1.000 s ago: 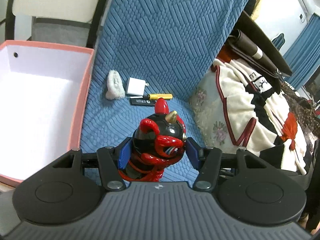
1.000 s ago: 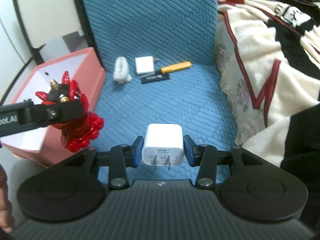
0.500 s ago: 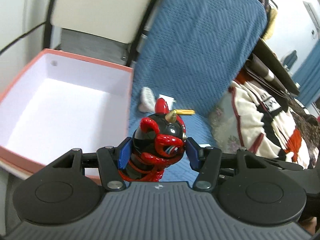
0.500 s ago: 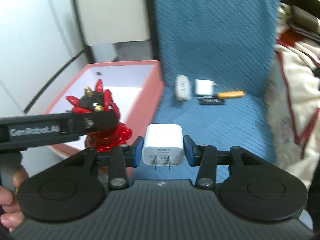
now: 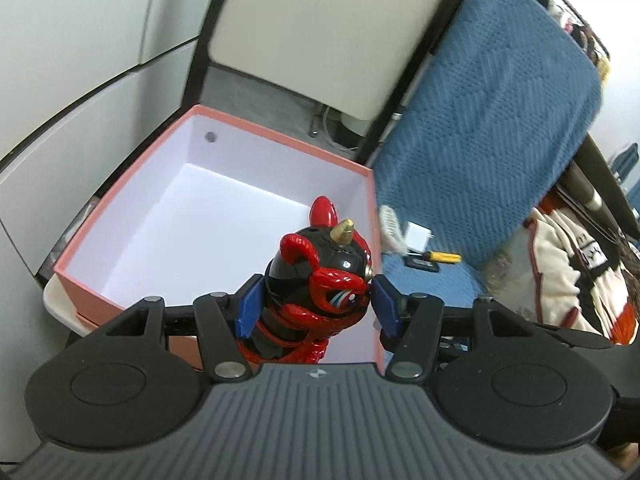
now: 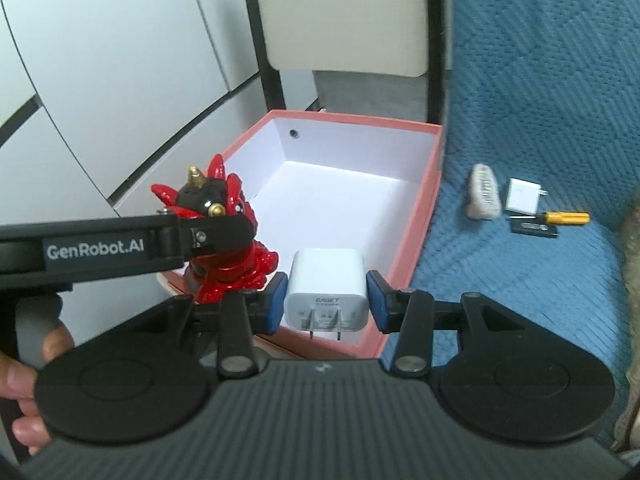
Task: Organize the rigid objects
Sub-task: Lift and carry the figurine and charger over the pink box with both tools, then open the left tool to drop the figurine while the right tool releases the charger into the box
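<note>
My left gripper (image 5: 314, 306) is shut on a red and black horned figurine (image 5: 316, 276), held above the near edge of a pink box (image 5: 224, 120) with a bare white inside. From the right wrist view the same figurine (image 6: 224, 248) shows in the left gripper's fingers (image 6: 216, 232), at the box's (image 6: 424, 216) near left corner. My right gripper (image 6: 326, 300) is shut on a white plug charger (image 6: 326, 284), prongs toward the camera, over the box's near edge. On the blue seat lie a white brush (image 6: 485, 192), a second white charger (image 6: 522, 196), a yellow screwdriver (image 6: 568, 217) and a black stick (image 6: 534, 228).
The box rests on a beige chair (image 5: 320, 28) beside a blue-covered seat (image 6: 520, 280). Pale wall panels (image 6: 100, 80) stand at the left. Cream, red and black clothing (image 5: 560, 272) is heaped at the right of the seat. A hand (image 6: 24, 400) grips the left gripper's handle.
Both grippers have swung left from over the blue seat to over the pink box, each still holding its object. The box now fills the middle of both views.
</note>
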`<state>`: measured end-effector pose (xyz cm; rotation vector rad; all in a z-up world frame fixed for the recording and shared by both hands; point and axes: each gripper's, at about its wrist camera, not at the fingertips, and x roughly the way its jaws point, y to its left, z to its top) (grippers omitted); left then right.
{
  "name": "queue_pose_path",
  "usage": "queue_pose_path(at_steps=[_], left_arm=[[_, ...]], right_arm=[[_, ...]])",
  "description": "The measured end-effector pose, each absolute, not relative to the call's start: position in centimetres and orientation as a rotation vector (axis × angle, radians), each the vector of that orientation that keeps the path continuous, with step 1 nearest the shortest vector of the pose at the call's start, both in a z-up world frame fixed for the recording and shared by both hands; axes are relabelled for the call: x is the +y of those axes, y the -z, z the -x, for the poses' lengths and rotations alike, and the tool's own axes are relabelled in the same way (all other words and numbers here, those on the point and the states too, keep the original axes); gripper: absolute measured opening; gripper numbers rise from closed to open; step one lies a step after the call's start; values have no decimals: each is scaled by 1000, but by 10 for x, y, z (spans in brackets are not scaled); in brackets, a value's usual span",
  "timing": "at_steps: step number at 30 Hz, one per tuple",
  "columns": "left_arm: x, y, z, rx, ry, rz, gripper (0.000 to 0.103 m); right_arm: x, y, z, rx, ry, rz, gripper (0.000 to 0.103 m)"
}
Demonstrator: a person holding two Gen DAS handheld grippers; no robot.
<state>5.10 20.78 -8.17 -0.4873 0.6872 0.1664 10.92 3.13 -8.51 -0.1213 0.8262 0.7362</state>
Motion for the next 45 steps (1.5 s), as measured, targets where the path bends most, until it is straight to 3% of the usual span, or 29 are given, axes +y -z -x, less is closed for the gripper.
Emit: queue_pose_path(at_steps=[11,25,45], left_arm=[[284,131,-82,771,-173,508,63],[323,186,-125,851,-178,534,65],[287,134,-78,768,-187,507,66]], right_arm=[[94,123,-142,913,-694,149,46],[127,168,-178,1013,-633,184,46],[81,124,-140,930,-687,146,49]])
